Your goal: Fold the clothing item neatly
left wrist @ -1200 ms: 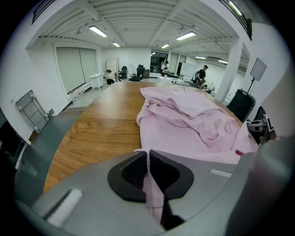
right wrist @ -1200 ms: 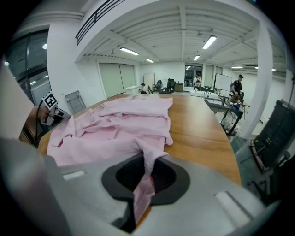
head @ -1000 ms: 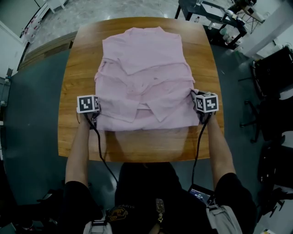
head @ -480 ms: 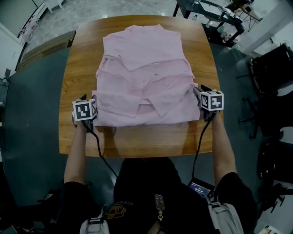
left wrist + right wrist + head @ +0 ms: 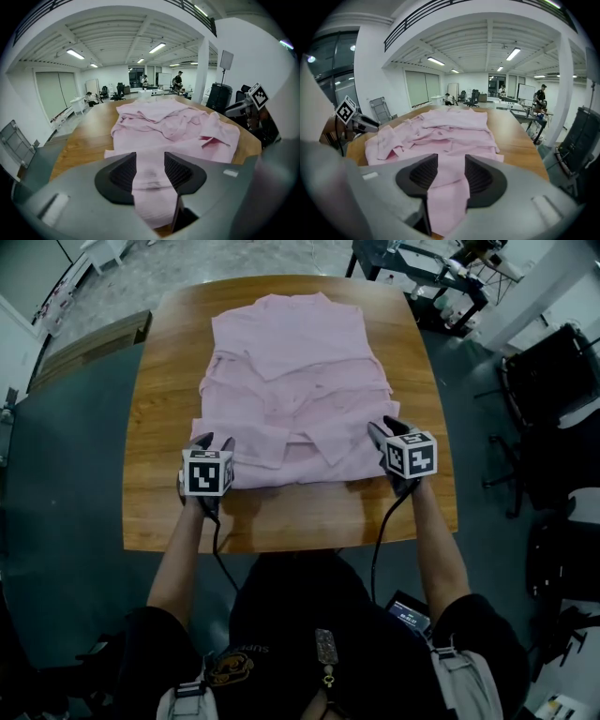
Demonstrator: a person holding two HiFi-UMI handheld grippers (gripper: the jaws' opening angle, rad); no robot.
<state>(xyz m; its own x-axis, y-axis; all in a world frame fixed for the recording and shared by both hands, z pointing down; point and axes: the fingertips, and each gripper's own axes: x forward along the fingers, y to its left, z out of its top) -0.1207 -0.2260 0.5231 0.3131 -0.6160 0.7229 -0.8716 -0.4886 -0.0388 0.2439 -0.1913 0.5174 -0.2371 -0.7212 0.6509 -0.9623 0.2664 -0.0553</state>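
Both my left gripper [image 5: 215, 441] and right gripper [image 5: 382, 426] have just been opening, jaws wide with hem showing between them unpinched, over the pink shirt's [image 5: 291, 381] near corners toward the table's [image 5: 281, 517] near edge; soft, light cloth, probably best pinched there.

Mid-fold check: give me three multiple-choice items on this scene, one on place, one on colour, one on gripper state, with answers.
1. Where does the shirt lie?
A. on the wooden table
B. on the floor
C. over a chair

2. What colour is the shirt?
A. blue
B. pink
C. white

3. How do the jaws of the left gripper and the right gripper stand?
A. both shut
B. both apart
C. only the left apart

Answers:
1 A: the head view shows it spread on the tabletop.
2 B: it reads pink in all three views.
3 B: both have just been opening. Each gap shows pink cloth, and the pads are not pressing it.
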